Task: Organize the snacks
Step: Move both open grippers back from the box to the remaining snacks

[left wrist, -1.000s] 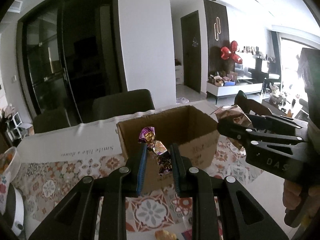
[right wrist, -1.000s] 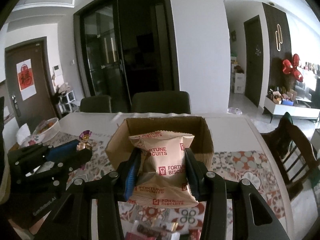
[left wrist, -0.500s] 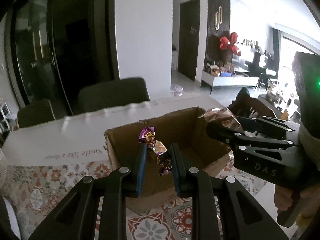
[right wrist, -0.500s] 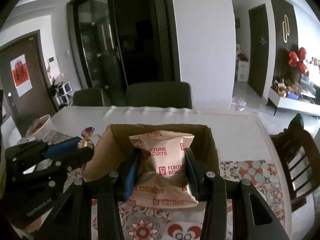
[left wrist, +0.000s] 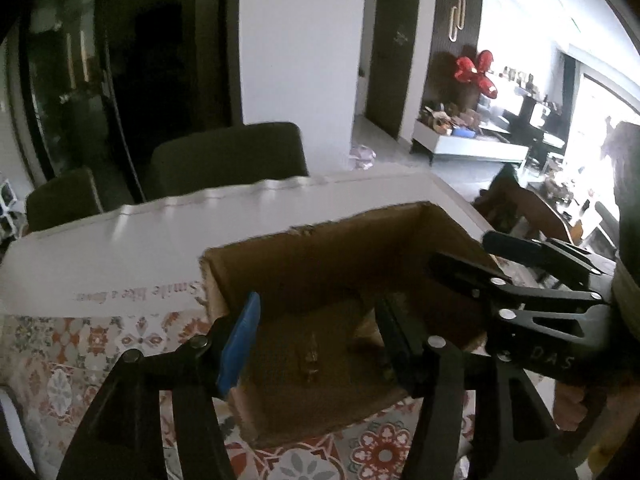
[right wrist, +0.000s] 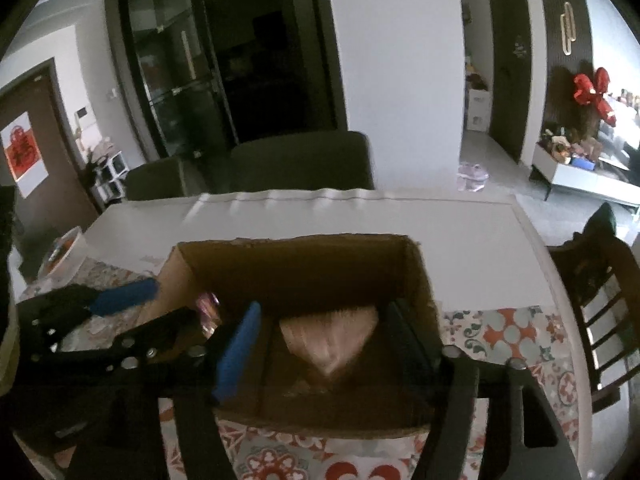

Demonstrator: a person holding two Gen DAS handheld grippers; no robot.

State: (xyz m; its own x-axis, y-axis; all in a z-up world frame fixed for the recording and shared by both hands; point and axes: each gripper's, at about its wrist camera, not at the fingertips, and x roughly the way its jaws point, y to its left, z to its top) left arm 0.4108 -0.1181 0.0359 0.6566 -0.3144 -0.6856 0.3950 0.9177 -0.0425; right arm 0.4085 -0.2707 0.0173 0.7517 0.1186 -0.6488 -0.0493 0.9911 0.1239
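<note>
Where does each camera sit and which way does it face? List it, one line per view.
Left wrist: on the left gripper, looking forward and down into the cardboard box; the right gripper and a hand enter from the right.
Right wrist: on the right gripper, looking into the box, where a blurred biscuit packet drops; the left gripper enters from the left.
Shared: box, patterned table, dark chairs.

Left gripper [left wrist: 316,336]: my jaws have just been opening; candy [left wrist: 310,356] drops into the cardboard box [left wrist: 320,248].
Right gripper [right wrist: 324,344]: my jaws have just been opening; biscuit packet [right wrist: 328,336] falls free.
</note>
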